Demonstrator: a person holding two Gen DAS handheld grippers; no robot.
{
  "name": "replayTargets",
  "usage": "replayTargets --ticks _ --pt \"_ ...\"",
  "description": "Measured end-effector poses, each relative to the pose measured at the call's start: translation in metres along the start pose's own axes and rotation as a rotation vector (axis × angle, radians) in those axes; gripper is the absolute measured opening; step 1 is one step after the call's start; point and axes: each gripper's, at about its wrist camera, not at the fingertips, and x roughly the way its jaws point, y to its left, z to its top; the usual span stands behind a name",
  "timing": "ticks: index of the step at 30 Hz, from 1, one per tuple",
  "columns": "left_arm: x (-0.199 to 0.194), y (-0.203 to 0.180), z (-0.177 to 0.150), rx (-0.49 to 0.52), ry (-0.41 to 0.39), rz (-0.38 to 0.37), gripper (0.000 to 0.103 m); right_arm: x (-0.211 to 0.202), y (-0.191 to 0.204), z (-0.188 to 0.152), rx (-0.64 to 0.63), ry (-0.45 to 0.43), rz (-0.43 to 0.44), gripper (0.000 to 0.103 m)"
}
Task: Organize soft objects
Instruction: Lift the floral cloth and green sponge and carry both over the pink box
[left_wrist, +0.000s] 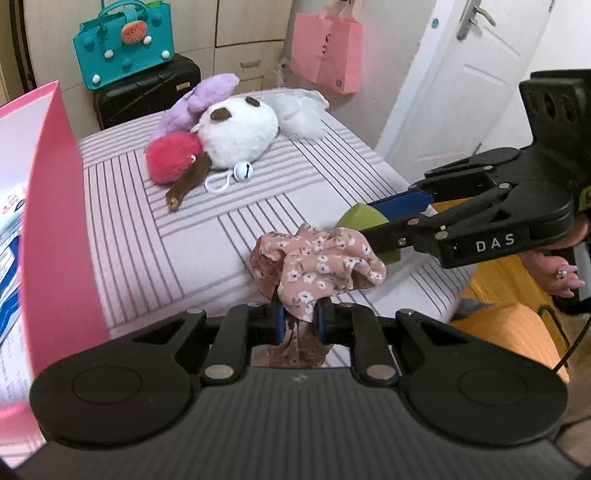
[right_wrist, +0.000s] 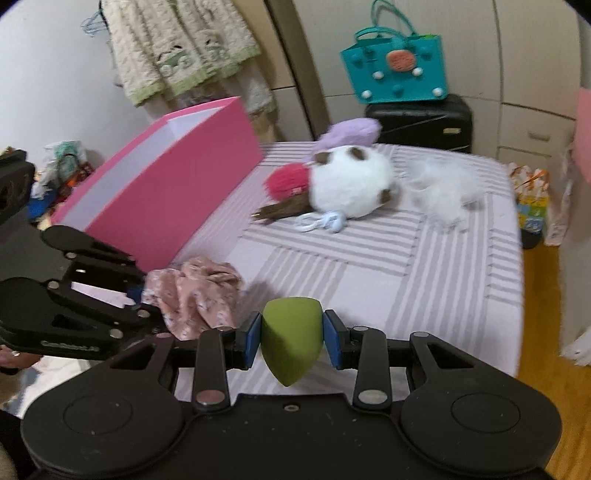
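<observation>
The floral pink scrunchie (left_wrist: 317, 262) is pinched between the blue pads of the left tongs (left_wrist: 300, 320), which are closed tight on a fold of its cloth, the rest of it bunching up ahead of the fingertips above the striped bed (left_wrist: 155, 236). Just beside the scrunchie, on its right in the left wrist view, the right tongs (right_wrist: 291, 334) are clamped on a green teardrop-shaped sponge (right_wrist: 291, 341), its blunt end forward and its point toward the camera, with a blue pad pressed against each flank. Both held things sit over the near part of the bed. To the left of the scrunchie stands an open pink box (right_wrist: 166, 192) on the bed, its inside pale. Beyond the scrunchie, toward the far end of the bed, lies a cluster of soft toys: a white plush (left_wrist: 240, 129) with brown patches, a red pompom (left_wrist: 173, 157) touching it, a lilac plush (left_wrist: 203, 98) behind, a brown furry strip (left_wrist: 188, 182), a small bell on a white loop (left_wrist: 242, 171) and a white fluffy piece (left_wrist: 301, 112) to the right. Behind the bed a teal bag (left_wrist: 123, 48) rests on a black suitcase (left_wrist: 147, 88)
</observation>
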Motion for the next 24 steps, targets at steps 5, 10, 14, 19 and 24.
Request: replayTargets --ticks 5,10,14,19,24 --pt "-0.031 0.000 -0.011 0.011 0.014 0.005 0.015 -0.010 0.029 -0.002 -0.012 0.008 0.066 0.041" --pt "-0.065 0.007 -0.020 -0.014 0.013 -0.004 0.015 -0.021 0.058 0.002 -0.058 0.013 0.094 0.041" --pt "-0.085 0.008 -0.023 0.002 0.041 -0.008 0.015 -0.027 0.080 0.007 -0.088 0.031 0.127 0.041" --pt "-0.112 0.019 -0.027 0.000 0.037 0.010 0.015 -0.030 0.106 0.015 -0.129 0.050 0.144 0.041" --pt "-0.140 0.042 -0.032 -0.028 0.026 0.043 0.015 -0.033 0.126 0.027 -0.152 0.056 0.161 0.041"
